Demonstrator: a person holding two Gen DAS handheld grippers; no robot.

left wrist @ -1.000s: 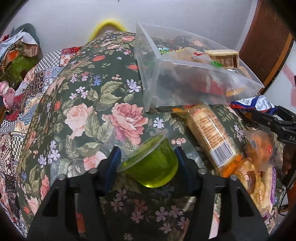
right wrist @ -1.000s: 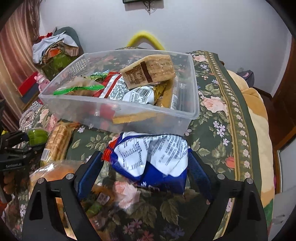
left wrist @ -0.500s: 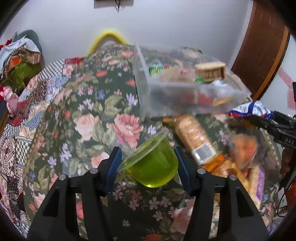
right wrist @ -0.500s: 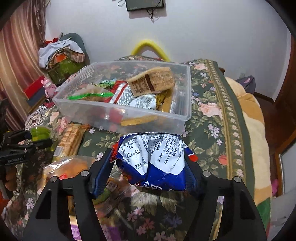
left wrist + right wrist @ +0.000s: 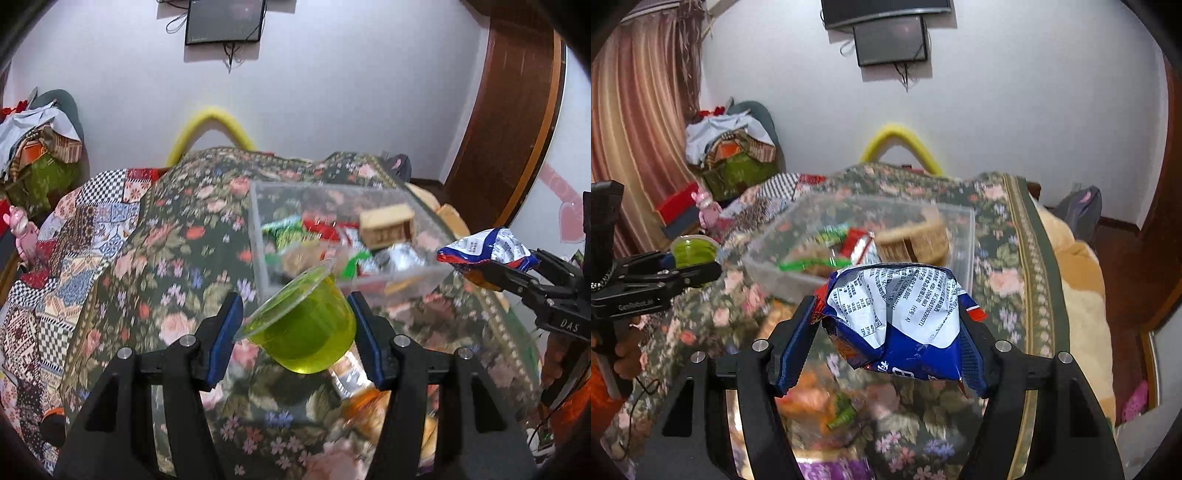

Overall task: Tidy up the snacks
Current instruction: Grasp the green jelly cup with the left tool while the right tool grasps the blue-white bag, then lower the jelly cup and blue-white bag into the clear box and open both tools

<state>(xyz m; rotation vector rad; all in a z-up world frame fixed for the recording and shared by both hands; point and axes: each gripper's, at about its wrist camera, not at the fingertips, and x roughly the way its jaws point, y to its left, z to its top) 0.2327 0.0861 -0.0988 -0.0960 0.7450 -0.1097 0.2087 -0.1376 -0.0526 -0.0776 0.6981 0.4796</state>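
Observation:
My left gripper [image 5: 295, 325] is shut on a green jelly cup [image 5: 306, 332] and holds it in the air, tilted, in front of the clear plastic bin [image 5: 258, 236]. My right gripper [image 5: 890, 332] is shut on a blue and white snack bag [image 5: 897, 314], lifted above the floral bedspread, just before the bin [image 5: 964, 251]. The bin holds several snacks, among them a tan wafer pack [image 5: 388, 225]. Each gripper shows in the other's view: the bag [image 5: 487, 247] at right, the cup [image 5: 690, 251] at left.
Loose snacks, blurred, lie on the floral bedspread [image 5: 166, 258] below both grippers, among them a biscuit pack [image 5: 347, 369]. A pile of clothes [image 5: 731, 147] stands at the far left, a white wall behind, a wooden door [image 5: 517, 110] at right.
Both grippers have risen with their loads, so the bin now lies lower and farther off. The cup and the bag stay gripped.

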